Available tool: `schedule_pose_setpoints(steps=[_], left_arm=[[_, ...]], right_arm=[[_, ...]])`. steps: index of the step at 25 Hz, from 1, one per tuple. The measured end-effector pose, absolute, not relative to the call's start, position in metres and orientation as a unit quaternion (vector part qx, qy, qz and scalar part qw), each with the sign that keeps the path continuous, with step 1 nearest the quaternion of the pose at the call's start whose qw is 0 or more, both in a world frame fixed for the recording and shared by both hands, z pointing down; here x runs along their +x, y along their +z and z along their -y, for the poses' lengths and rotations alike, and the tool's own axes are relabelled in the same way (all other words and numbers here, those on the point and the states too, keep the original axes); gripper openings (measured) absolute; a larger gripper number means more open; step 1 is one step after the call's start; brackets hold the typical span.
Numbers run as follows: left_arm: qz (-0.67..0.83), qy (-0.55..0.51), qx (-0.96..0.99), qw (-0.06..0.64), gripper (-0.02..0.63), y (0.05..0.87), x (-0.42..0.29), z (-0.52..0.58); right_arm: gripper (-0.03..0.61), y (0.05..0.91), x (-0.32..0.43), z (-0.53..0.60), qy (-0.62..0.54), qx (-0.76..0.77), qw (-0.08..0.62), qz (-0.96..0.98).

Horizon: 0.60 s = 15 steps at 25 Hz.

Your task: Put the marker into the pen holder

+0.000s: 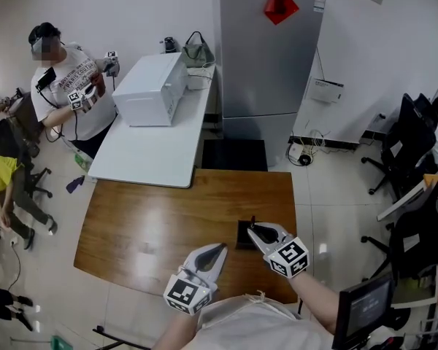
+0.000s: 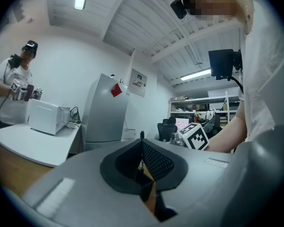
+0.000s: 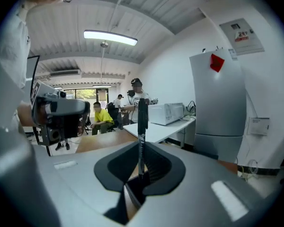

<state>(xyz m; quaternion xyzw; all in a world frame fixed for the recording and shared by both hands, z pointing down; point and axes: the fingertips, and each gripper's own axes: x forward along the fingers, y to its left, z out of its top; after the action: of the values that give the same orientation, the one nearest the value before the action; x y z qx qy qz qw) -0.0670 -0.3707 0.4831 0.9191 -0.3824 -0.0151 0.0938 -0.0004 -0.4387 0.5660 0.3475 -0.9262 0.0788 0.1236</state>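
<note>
A black marker (image 3: pixel 142 122) stands upright between the jaws of my right gripper (image 3: pixel 142 148), which is shut on its lower part. In the head view the right gripper (image 1: pixel 255 230) hovers over the near right part of the wooden table (image 1: pixel 146 232), the marker's (image 1: pixel 252 222) top poking up from it. The black pen holder (image 1: pixel 243 236) stands right beside and partly under those jaws. My left gripper (image 1: pixel 220 249) sits a little left of the holder, near the table's front edge. Its jaws (image 2: pixel 142 143) are shut with nothing between them. The right gripper's marker cube (image 2: pixel 195 135) shows beyond them.
Behind the wooden table are a white table (image 1: pixel 153 144) with a microwave (image 1: pixel 152 90) and a grey fridge (image 1: pixel 269 49). A person (image 1: pixel 66 86) with grippers stands at the back left. Office chairs (image 1: pixel 405 148) and a monitor (image 1: pixel 363 308) crowd the right side.
</note>
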Motion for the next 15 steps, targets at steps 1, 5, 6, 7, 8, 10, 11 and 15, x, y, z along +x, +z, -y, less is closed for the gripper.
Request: schedule_pose_setpoints(steps=[1, 5, 6, 7, 8, 10, 11, 15], left_arm=[[0.383, -0.015, 0.919, 0.094, 0.017, 0.485, -0.068, 0.373], [0.383, -0.012, 0.919, 0.096, 0.017, 0.492, -0.071, 0.378], [0.383, -0.011, 0.918, 0.097, 0.017, 0.493, -0.072, 0.378], [0.384, -0.010, 0.918, 0.098, 0.017, 0.494, -0.073, 0.379], [0.384, -0.010, 0.918, 0.098, 0.017, 0.496, -0.074, 0.380], [0.383, -0.010, 0.918, 0.100, 0.017, 0.497, -0.075, 0.382], [0.382, -0.010, 0.918, 0.101, 0.017, 0.496, -0.075, 0.383], [0.379, -0.010, 0.920, 0.102, 0.017, 0.495, -0.075, 0.385]], right_arm=[[0.037, 0.575, 0.000, 0.439, 0.087, 0.345, 0.129, 0.926], [0.037, 0.605, 0.006, 0.446, 0.103, 0.357, 0.147, 0.917], [0.037, 0.611, 0.008, 0.447, 0.105, 0.361, 0.150, 0.914], [0.037, 0.616, 0.008, 0.447, 0.106, 0.363, 0.152, 0.913], [0.037, 0.620, 0.008, 0.447, 0.106, 0.364, 0.155, 0.912], [0.037, 0.626, 0.006, 0.448, 0.107, 0.365, 0.159, 0.911], [0.038, 0.628, 0.006, 0.448, 0.110, 0.367, 0.158, 0.910], [0.109, 0.628, 0.008, 0.448, 0.133, 0.382, 0.143, 0.903]])
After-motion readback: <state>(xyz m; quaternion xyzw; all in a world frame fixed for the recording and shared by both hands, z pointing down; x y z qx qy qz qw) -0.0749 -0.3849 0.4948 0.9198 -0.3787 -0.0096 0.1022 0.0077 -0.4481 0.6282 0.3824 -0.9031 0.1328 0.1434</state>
